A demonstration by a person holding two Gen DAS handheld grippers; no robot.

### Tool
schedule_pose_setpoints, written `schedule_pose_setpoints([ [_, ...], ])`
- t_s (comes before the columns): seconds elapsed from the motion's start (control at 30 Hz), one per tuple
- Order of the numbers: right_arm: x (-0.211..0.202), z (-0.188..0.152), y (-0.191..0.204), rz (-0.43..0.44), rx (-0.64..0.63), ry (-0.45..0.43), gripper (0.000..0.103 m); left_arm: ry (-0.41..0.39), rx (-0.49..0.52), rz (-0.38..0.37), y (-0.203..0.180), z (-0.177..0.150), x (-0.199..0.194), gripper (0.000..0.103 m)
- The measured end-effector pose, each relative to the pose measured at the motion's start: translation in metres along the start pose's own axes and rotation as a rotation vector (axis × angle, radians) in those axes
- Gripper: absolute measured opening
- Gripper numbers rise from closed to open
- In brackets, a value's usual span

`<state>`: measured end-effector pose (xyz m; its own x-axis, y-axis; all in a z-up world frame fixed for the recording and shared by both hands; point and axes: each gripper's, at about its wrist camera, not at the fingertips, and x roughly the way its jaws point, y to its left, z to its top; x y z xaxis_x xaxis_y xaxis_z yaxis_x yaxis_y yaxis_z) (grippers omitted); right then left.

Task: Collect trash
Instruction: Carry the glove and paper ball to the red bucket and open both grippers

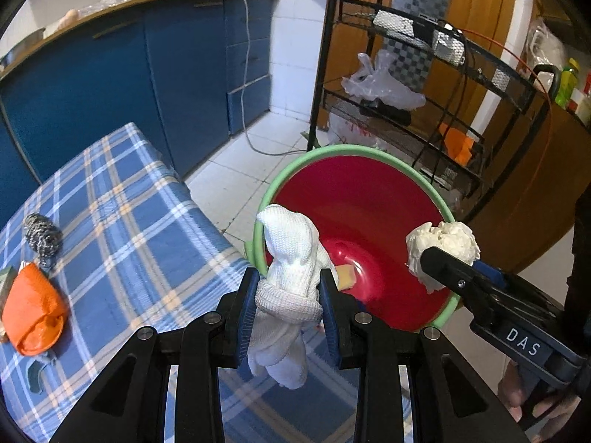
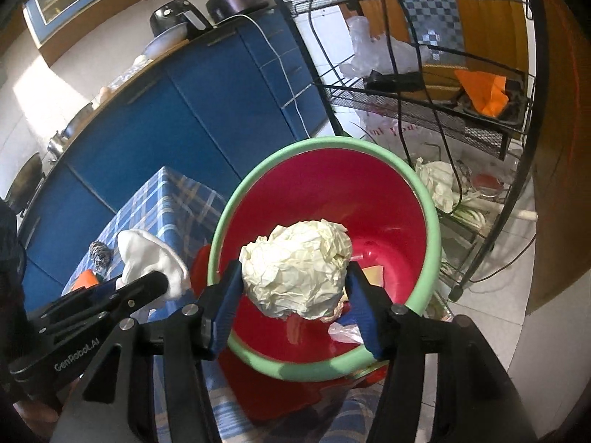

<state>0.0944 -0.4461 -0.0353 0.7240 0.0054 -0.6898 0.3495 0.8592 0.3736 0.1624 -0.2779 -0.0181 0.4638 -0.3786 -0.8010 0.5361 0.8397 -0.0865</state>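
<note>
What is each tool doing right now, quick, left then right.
Left tool: closed on a white cloth at the bin rim.
Right tool: closed on a crumpled paper ball, held over the bin.

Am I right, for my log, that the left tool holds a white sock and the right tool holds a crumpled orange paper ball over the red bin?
Not quite: the paper ball in the right tool is cream-white, as the right wrist view shows. The left tool does hold the white sock, by the red bin.
</note>
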Motion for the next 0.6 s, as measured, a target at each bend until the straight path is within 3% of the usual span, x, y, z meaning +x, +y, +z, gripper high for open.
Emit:
schedule_pose_setpoints([
  [0.53,0.006,0.006,-0.020,-0.015,0.049,-0.021,0.070,0.030,0.011,-0.018,-0.009,0.004,0.023,0.036],
  [0.6,0.005,0.006,-0.022,-0.016,0.055,-0.025,0.069,0.028,0.013,-0.027,-0.012,0.004,0.024,0.045],
])
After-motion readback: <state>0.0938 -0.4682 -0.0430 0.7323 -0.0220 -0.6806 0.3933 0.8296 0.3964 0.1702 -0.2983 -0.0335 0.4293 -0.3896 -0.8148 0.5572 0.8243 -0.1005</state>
